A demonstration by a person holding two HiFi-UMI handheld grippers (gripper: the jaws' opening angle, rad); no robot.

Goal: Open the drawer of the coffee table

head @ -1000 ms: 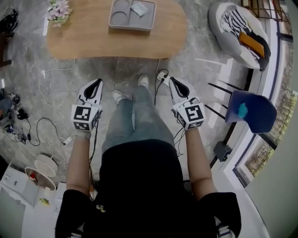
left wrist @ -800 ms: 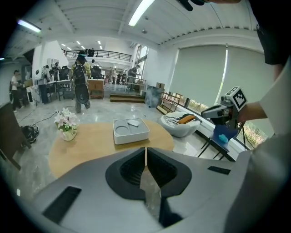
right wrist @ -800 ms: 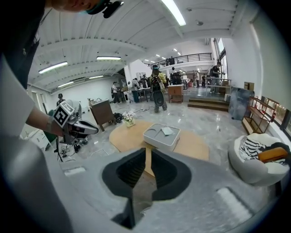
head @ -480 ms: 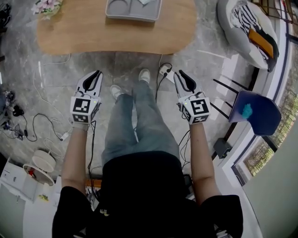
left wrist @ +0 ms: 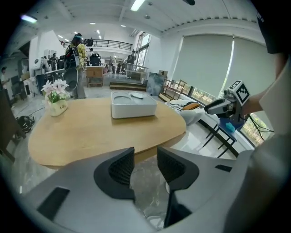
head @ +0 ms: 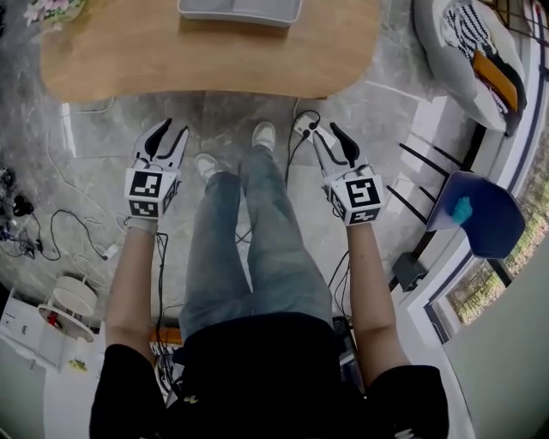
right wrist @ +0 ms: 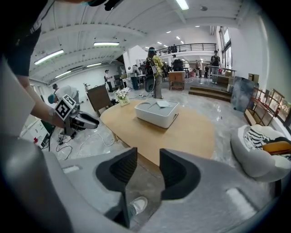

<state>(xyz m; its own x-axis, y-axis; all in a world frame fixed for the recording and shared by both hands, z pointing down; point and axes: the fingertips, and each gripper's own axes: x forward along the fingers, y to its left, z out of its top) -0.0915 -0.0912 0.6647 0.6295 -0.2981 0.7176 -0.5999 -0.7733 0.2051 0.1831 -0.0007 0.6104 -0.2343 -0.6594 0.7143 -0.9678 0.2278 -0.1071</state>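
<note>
The oval, light wooden coffee table [head: 214, 60] stood just ahead of the person's white shoes [head: 263, 135], its near edge facing both grippers. No drawer front could be made out in any view. A grey rectangular plastic tray [head: 240, 10] sat at the table's far edge, near the middle, and a small white pot of pink flowers [left wrist: 55, 98] stood at its far left end. The left gripper [head: 173, 129] and the right gripper [head: 323, 131] hung short of the near edge, above the grey marble floor [head: 214, 120], one on either side of the person's legs. The jaws of both had just been opening and stood apart, gripping nothing. A blue chair [head: 480, 223] stood well off to the right.
</note>
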